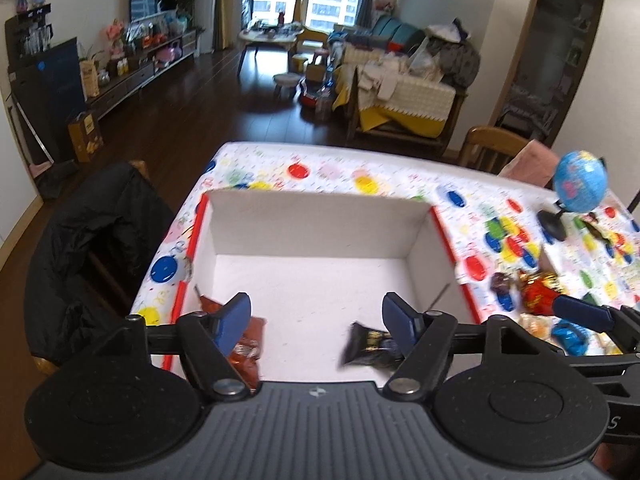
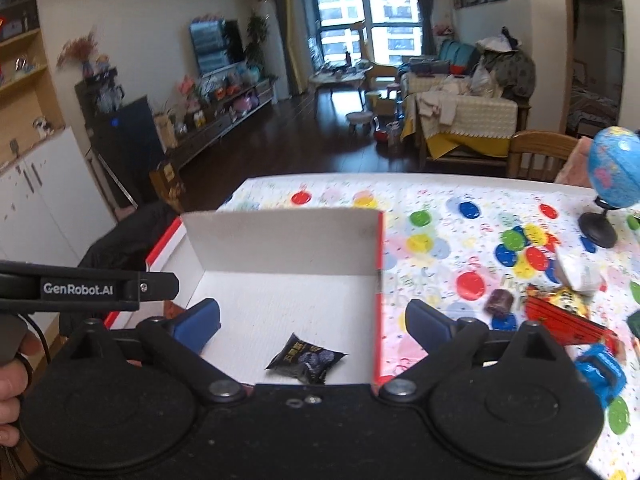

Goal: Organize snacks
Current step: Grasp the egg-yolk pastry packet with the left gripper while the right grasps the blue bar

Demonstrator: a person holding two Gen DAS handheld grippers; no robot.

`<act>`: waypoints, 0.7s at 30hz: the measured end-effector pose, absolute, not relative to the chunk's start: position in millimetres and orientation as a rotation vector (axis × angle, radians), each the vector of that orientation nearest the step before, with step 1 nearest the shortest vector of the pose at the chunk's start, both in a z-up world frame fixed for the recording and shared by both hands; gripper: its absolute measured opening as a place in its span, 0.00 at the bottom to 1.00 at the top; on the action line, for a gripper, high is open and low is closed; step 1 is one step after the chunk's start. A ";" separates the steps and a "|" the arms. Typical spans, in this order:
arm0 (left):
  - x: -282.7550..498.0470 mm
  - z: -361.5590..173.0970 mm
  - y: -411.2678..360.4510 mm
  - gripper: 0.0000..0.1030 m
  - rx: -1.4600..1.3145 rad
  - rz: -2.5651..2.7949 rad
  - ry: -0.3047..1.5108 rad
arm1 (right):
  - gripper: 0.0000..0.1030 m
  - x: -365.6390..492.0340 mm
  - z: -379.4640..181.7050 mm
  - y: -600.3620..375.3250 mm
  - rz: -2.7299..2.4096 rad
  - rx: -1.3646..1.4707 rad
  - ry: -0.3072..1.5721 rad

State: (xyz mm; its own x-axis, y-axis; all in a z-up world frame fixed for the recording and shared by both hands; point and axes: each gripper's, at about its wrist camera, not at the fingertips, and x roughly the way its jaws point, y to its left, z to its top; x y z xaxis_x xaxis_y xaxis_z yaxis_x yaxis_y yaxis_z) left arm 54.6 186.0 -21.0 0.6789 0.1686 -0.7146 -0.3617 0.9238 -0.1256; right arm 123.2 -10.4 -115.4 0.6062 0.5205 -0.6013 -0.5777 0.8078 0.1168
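We hold both tongs, left (image 1: pixel 316 320) and right (image 2: pixel 312 320), spread wide and empty above the box (image 1: pixel 320 220) near the table's left edge, where the black packet (image 2: pixel 306 358) and brown packet (image 1: pixel 248 344) lie; more snacks (image 2: pixel 560 312) wait loose beside the box.

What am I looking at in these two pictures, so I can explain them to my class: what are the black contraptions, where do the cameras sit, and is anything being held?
There is no robot here. A person holds a hand-operated claw in each hand, and each claw carries a camera looking out along its two blue-tipped fingers. One picture comes from the left claw, the other from the right claw. Both claws are open and empty.

Below them a white cardboard box with red edges stands on a table covered in a colourful dotted cloth. Inside lie a black snack packet and a reddish-brown packet. More wrapped snacks wait on the cloth to the right of the box, near a small blue globe.
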 end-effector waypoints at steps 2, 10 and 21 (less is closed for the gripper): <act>51.9 -14.8 175.4 0.72 -0.263 0.280 0.751 | 0.99 119.9 -109.9 -21.0 0.630 -0.071 0.651; 48.6 -4.2 133.0 0.74 -0.264 0.197 0.735 | 1.00 107.9 -99.1 -77.6 0.575 0.025 0.617; 65.2 -13.2 64.8 0.74 -0.249 0.098 0.759 | 1.00 101.9 -106.7 -153.5 0.483 0.067 0.556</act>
